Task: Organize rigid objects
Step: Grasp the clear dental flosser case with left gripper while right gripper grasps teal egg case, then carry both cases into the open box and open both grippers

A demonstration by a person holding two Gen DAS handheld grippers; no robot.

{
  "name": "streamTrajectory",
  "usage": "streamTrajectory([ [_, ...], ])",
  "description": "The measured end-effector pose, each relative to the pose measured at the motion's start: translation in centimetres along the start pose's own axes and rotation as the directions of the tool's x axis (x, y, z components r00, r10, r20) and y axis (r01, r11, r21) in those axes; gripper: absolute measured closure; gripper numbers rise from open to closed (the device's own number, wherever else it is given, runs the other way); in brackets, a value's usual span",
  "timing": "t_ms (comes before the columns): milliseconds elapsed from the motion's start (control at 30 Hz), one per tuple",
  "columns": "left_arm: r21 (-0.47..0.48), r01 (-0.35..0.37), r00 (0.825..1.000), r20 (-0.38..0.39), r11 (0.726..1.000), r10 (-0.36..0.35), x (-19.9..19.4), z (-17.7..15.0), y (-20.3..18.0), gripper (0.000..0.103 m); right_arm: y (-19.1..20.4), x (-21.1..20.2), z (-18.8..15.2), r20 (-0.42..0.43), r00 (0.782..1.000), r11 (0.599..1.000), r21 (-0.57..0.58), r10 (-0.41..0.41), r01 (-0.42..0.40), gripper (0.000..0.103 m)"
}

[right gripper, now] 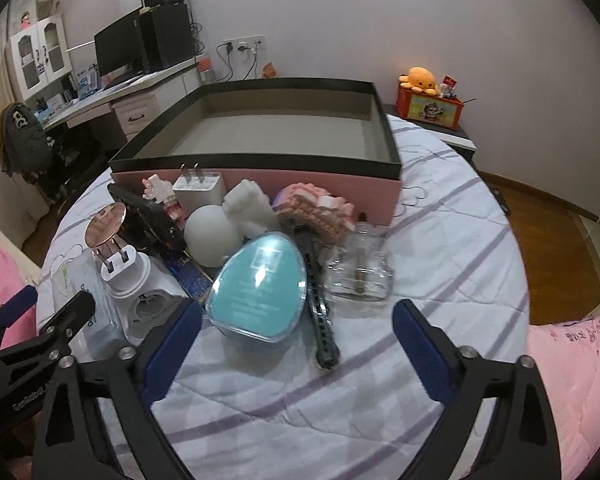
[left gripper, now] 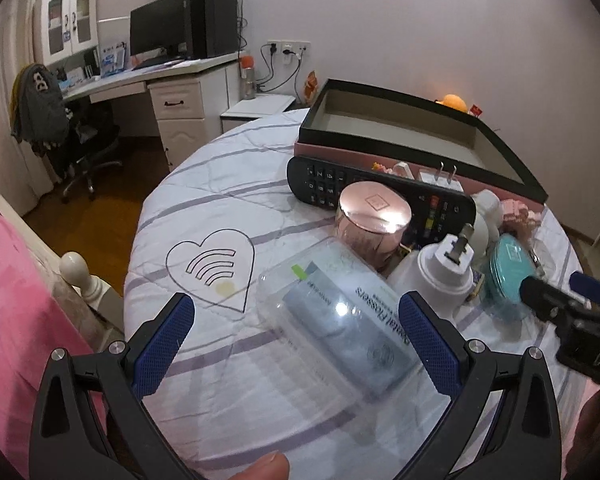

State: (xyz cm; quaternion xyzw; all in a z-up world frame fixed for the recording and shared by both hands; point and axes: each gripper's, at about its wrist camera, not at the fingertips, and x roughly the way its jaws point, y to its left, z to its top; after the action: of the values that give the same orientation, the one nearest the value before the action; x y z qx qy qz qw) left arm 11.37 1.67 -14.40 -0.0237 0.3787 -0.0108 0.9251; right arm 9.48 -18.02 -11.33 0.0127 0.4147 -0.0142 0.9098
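Your left tool [left gripper: 300, 332] is spread wide, and the clear floss case [left gripper: 336, 316] lies on the bed [left gripper: 204, 208] between its blue pads; the right pad [left gripper: 428, 344] sits at the case's edge, but you cannot tell whether it touches, and the left pad stands well clear of it. Your right tool [right gripper: 300, 344] is also released and grips nothing: its left pad [right gripper: 176, 340] is just beside the teal egg-shaped case [right gripper: 260, 284], while its right pad hangs over bare striped sheet. The things to sort are heaped on the bed in front of the open black-rimmed pink box [right gripper: 260, 184]: a remote control [left gripper: 380, 192], a rose-gold lidded jar [left gripper: 374, 220], a white plug adapter [left gripper: 444, 268], a white charger [right gripper: 198, 188] leaning on the box wall, a pink block model [right gripper: 320, 208], a black comb [right gripper: 320, 312] and a clear glass bottle [right gripper: 358, 272]. The white round thing [right gripper: 212, 232] behind the teal case is hard to identify. The remote's middle is hidden behind the jar, and the comb's far end runs under the block model. The near end of the floss case is blurred in the left wrist view.
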Motion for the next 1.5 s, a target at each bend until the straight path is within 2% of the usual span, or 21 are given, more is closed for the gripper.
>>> streamTrajectory([
  [233, -0.011, 0.015, 1.0, -0.013, 1.0, -0.015, 1.5, 0.4, -0.6, 0.0, 1.2, 1.4, 0.2, -0.027, 0.999, 0.999, -0.024, 0.021, -0.022, 0.027],
  [300, -0.042, 0.009, 1.0, -0.022, 0.999, -0.01, 1.6, 0.3, -0.6, 0.0, 1.3, 2.0, 0.1, -0.041, 0.999, 0.999, -0.024, 0.021, -0.022, 0.031],
  [500, -0.103, 0.051, 0.998, -0.028, 0.993, -0.054, 1.9, -0.3, 0.7, 0.0, 1.5, 2.4, 0.0, -0.027, 1.0, 1.0, -0.025, 0.012, -0.012, 0.035],
  [700, -0.089, -0.011, 1.0, 0.008, 0.996, 0.012, 1.2, -0.7, 1.5, 0.0, 1.7, 2.2, -0.2, -0.027, 1.0, 0.999, -0.032, 0.012, -0.013, 0.037],
  [900, -0.004, -0.07, 0.998, 0.003, 0.998, 0.07, 2.4, -0.7, -1.2, 0.001, 2.4, 2.5, -0.2, -0.008, 1.0, 1.0, -0.03, -0.008, 0.008, 0.036],
  [1000, -0.037, -0.006, 1.0, -0.014, 0.999, 0.006, 2.0, -1.4, -0.4, 0.017, 2.4, 2.3, -0.5, -0.001, 1.0, 0.999, -0.035, 0.007, -0.007, 0.038],
  [1033, -0.035, -0.02, 1.0, -0.022, 0.999, 0.019, 2.0, -1.7, -0.2, 0.032, 2.3, 2.2, -0.5, -0.001, 1.0, 0.999, -0.033, 0.014, -0.014, 0.039],
  [1067, -0.016, -0.051, 0.998, -0.023, 0.999, 0.051, 2.0, -2.0, -0.1, 0.037, 2.1, 2.1, -0.5, 0.0, 1.0, 0.999, -0.031, 0.021, -0.021, 0.039],
  [1133, -0.008, -0.043, 0.999, -0.014, 0.999, 0.043, 1.8, -2.0, 0.3, 0.045, 2.1, 2.1, -0.5, 0.005, 0.999, 0.999, -0.02, 0.032, -0.032, 0.042],
  [1200, -0.006, -0.03, 0.999, -0.023, 1.0, 0.03, 1.9, -1.6, 0.6, 0.049, 2.1, 2.0, -0.5, 0.01, 0.999, 0.999, -0.017, 0.035, -0.035, 0.045],
  [1267, 0.024, -0.032, 0.999, -0.038, 0.999, 0.033, 2.4, -1.0, 0.6, 0.047, 2.3, 2.3, -0.5, 0.01, 1.0, 1.0, -0.016, 0.024, -0.024, 0.044],
  [1300, 0.04, -0.043, 0.998, -0.038, 0.998, 0.044, 2.6, -0.8, 0.5, 0.041, 2.5, 2.4, -0.4, 0.01, 1.0, 1.0, -0.018, 0.018, -0.018, 0.044],
  [1333, 0.044, -0.059, 0.997, -0.038, 0.997, 0.061, 2.8, -0.6, 0.5, 0.029, 2.6, 2.5, -0.3, 0.01, 1.0, 1.0, -0.024, 0.01, -0.009, 0.044],
  [1367, 0.035, -0.07, 0.997, -0.037, 0.997, 0.071, 2.9, -0.5, 0.8, 0.028, 2.8, 2.6, -0.3, 0.011, 1.0, 1.0, -0.031, 0.002, -0.002, 0.044],
  [1400, 0.025, -0.055, 0.998, -0.039, 0.998, 0.056, 3.1, -0.4, 1.0, 0.03, 2.8, 2.6, -0.4, 0.016, 1.0, 0.999, -0.035, 0.001, 0.0, 0.044],
  [1467, 0.012, -0.023, 0.999, -0.039, 1.0, 0.024, 3.2, -0.2, 1.4, 0.047, 2.8, 2.6, -0.5, 0.023, 1.0, 0.999, -0.043, 0.007, -0.006, 0.044],
  [1500, 0.013, -0.02, 0.999, -0.038, 1.0, 0.02, 3.1, -0.3, 1.4, 0.06, 2.7, 2.5, -0.6, 0.022, 1.0, 0.999, -0.041, 0.015, -0.014, 0.044],
])
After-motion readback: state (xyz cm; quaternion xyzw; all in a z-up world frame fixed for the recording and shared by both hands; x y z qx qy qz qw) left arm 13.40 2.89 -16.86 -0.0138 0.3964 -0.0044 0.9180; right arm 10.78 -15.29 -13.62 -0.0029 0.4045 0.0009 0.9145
